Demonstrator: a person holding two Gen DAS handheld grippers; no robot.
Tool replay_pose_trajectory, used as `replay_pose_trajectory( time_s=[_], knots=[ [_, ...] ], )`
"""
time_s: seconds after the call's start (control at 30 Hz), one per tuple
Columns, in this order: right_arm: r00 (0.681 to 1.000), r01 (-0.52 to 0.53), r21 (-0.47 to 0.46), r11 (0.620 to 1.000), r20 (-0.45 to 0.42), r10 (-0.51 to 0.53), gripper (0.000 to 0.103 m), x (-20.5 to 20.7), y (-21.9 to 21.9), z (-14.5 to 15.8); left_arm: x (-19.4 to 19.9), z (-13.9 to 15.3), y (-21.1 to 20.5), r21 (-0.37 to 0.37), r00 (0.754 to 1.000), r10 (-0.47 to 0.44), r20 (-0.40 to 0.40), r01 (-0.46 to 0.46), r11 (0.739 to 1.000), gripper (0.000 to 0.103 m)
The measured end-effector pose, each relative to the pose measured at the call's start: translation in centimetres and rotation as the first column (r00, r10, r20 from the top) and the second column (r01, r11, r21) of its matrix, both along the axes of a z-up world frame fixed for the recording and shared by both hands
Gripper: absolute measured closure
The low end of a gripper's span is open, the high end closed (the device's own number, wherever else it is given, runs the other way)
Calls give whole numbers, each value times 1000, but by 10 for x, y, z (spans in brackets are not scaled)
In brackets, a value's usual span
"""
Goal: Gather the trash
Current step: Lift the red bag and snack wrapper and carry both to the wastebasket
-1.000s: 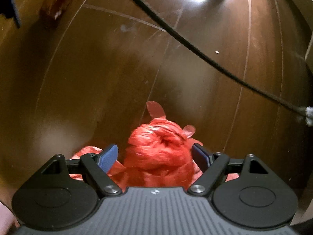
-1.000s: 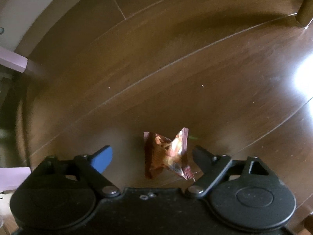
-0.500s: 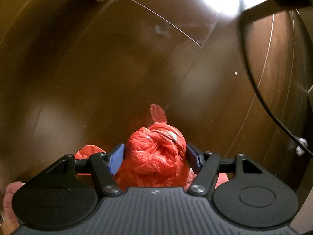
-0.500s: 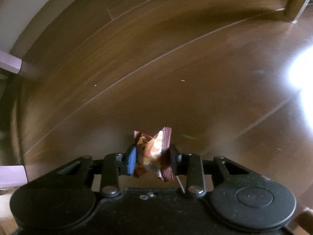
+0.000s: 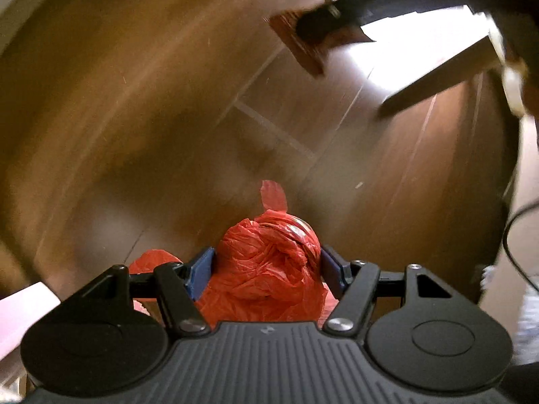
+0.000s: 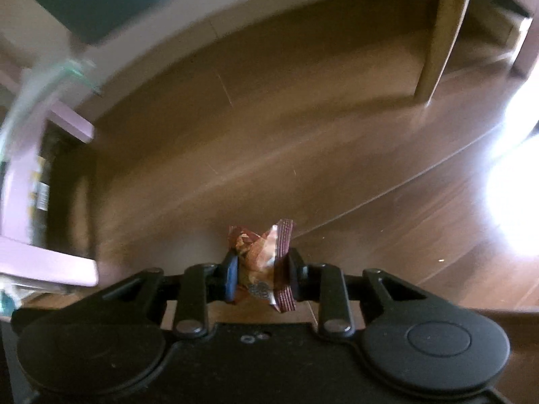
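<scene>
Both tongs are carrying trash above the wooden floor point(image 5: 141, 128).
The left tongs point(image 5: 267, 271) are clamping a knotted red bag point(image 5: 269, 269); the right tongs point(image 6: 261, 274), having just been closing, are pinching a crumpled brown wrapper point(image 6: 261, 256).

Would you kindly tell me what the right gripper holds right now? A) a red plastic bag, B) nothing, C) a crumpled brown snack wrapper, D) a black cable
C: the right gripper has its pads pressed on a crumpled brown wrapper, clear of the floor.
</scene>
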State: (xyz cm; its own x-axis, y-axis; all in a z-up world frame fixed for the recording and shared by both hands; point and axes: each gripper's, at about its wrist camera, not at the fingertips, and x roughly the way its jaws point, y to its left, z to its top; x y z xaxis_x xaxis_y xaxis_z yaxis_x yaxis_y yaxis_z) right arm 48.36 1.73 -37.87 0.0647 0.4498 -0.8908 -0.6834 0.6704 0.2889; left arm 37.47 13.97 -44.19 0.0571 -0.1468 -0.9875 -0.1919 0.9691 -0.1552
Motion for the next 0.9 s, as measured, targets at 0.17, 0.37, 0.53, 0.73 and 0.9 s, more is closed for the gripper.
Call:
replay_pose_trajectory(
  time_s=[0.17, 0.37, 0.53, 0.73, 0.9],
  knots=[
    [998, 2, 68, 998, 68, -7, 75, -23, -33, 83, -8, 79, -12, 5, 994, 34, 100, -35, 999, 37],
    [982, -15, 124, 992, 188, -8, 75, -50, -73, 180, -19, 167, -29, 44, 980, 59, 192, -68, 997, 36],
    [960, -1, 172, 985, 277, -47, 75, -66, -120, 251, -26, 239, -50, 79, 950, 56, 306, -85, 993, 36],
    [920, 30, 205, 978, 377, -107, 75, -76, -170, 320, -17, 324, -68, 72, 895, 64, 442, -107, 992, 36],
    [870, 71, 251, 965, 457, -183, 75, -69, -213, 377, 5, 400, -96, 70, 821, 31, 570, -87, 994, 36]
  ],
)
